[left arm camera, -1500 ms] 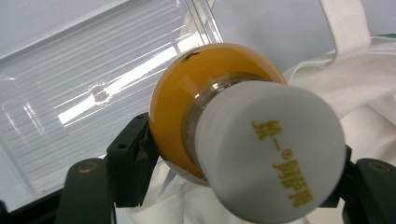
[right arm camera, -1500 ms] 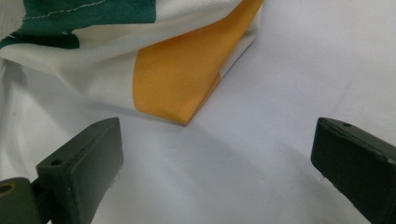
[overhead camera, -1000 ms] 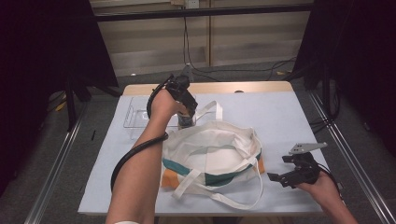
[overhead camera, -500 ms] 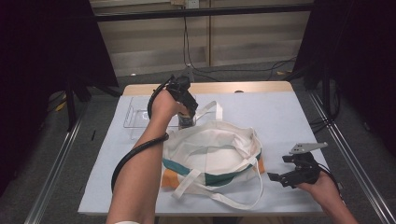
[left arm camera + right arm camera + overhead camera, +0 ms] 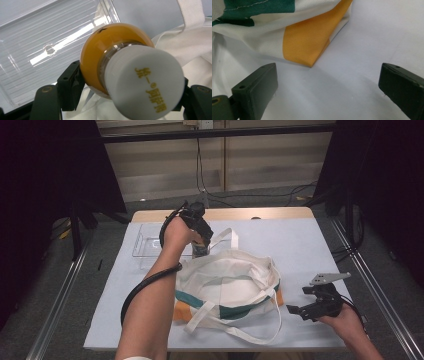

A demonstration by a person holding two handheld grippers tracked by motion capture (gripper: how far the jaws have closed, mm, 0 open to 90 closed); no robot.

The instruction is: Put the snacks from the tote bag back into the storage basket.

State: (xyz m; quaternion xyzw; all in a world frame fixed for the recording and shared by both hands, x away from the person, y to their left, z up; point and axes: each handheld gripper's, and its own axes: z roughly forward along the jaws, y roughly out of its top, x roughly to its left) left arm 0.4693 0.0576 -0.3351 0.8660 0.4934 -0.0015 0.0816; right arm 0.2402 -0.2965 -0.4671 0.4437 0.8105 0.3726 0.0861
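Observation:
A white cloth tote bag (image 5: 230, 285) with green and orange panels lies in the middle of the table. My left gripper (image 5: 201, 244) hangs at the bag's far edge, shut on a small bottle (image 5: 120, 62) of orange liquid with a white cap (image 5: 147, 82) printed in gold characters. The bottle stands upright between the black jaws, over the bag's white cloth (image 5: 197, 45). My right gripper (image 5: 300, 304) rests near the table's front right, open, nothing between its jaws. Its view looks at the bag's orange corner (image 5: 312, 40) on the pale table.
A clear plastic tray (image 5: 150, 242) sits at the back left of the table, right beside the bottle (image 5: 201, 249). The bag's long white straps (image 5: 240, 332) loop toward the front edge. The table's right half (image 5: 310, 245) is bare blue-grey surface. Dark curtains flank both sides.

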